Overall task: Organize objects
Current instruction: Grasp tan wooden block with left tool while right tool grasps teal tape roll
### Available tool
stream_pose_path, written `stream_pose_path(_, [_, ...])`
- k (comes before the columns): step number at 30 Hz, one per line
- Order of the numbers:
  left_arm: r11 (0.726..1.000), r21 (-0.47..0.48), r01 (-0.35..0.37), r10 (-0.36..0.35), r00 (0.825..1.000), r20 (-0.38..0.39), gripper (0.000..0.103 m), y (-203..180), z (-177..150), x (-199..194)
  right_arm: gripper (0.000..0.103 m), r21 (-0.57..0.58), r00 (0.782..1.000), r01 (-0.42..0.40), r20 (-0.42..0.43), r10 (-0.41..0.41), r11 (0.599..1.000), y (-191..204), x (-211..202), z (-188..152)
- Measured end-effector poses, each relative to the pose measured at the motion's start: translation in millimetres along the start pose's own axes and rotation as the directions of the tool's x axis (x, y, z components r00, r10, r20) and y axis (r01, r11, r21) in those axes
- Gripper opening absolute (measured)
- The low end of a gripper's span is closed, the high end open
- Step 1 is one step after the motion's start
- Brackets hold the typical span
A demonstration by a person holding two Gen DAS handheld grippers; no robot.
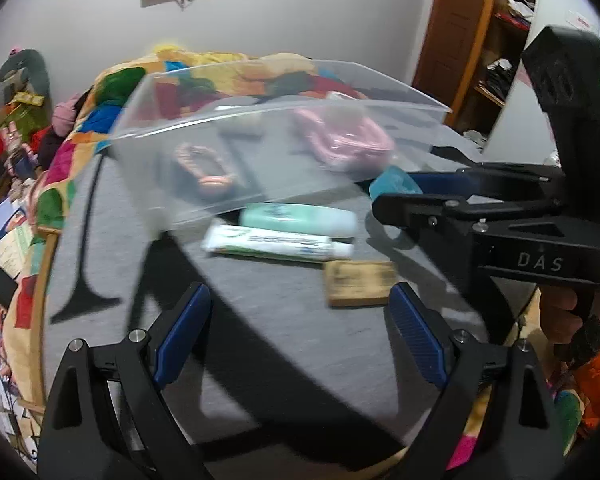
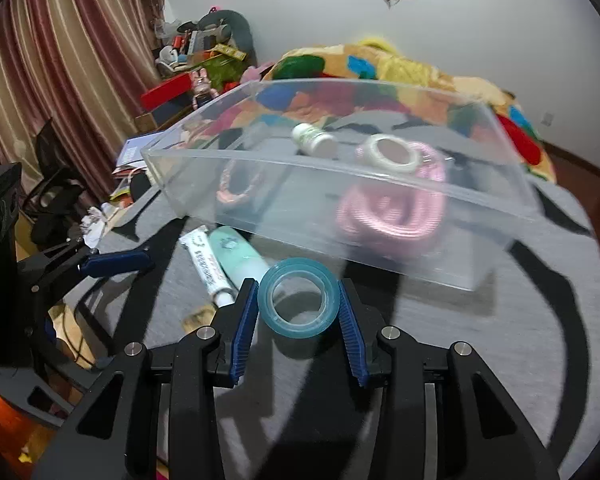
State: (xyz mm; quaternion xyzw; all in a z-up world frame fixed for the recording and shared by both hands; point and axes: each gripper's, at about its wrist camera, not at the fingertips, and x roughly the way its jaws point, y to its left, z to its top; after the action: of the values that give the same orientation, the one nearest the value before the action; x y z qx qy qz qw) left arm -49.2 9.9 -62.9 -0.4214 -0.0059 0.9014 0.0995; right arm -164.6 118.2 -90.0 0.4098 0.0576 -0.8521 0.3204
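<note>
1. We are pinching a blue-green tape roll (image 2: 297, 298) in the right gripper (image 2: 299, 300); both blue pads (image 2: 246, 320) are pressing against its outer rim, the jaws drawn in to the roll's width, and the roll is sitting tilted above the grey surface (image 2: 480, 340).
2. We are holding the left gripper (image 1: 300, 320) with its jaws spread wide and touching nothing; the gap between its pads (image 1: 184, 332) is showing only grey surface.
3. Just ahead of the right jaws, a clear plastic box (image 2: 340, 184) is standing on the surface. Inside it we are seeing a pink coiled cord (image 2: 392, 216), a white tape roll (image 2: 392, 154), a small white bottle (image 2: 314, 140) and a pinkish beaded loop (image 2: 236, 190).
4. Ahead of the left jaws, outside the box, a mint tube (image 1: 298, 220), a white toothpaste tube (image 1: 276, 242) and a brown block (image 1: 360, 282) are lying side by side.
5. The box's wall is blurring its contents, so we cannot make out the beaded loop exactly. In the left view the right gripper's fingers are hiding most of the tape roll, and the brown block's print is too smeared to read.
</note>
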Motion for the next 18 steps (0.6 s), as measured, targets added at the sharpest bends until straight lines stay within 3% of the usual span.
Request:
stream_pose_path(2, [1.000,0.009,0.001,-0.001,1.000,0.002,0.090,-7.9,-0.4,4.1,0.036,0.009,1.000,0.010,0.010,-0.010,1.000,-5.3,-9.0,-3.4])
stream_pose_path(4, [1.000,0.021,0.002,-0.002,1.000,0.011,0.078,-14.5,0.7,8.0,0.036,0.019,1.000,0.011,0.014,-0.011,1.000,-9.8,-14.7,-6.7])
stream_pose_path(8, [0.999,0.047,0.023,-0.025,0.999,0.025,0.040,-23.5,2.0,7.7,0.036,0.028,0.999,0.029,0.019,-0.030,0.999,-15.7,-23.4,-10.7])
stream_pose_path(14, [0.998,0.036,0.043,-0.044,0.998,0.037,0.040,-18.3,6.4,-1.9,0.037,0.049,0.998,0.026,0.054,-0.029,0.998,-20.9,-36.0,-9.8])
stream_pose_path(18, [0.999,0.022,0.026,-0.028,0.996,0.085,0.040,-10.9,16.7,-18.6,0.037,0.052,0.994,0.030,0.101,-0.035,0.998,-21.4,-47.3,0.6])
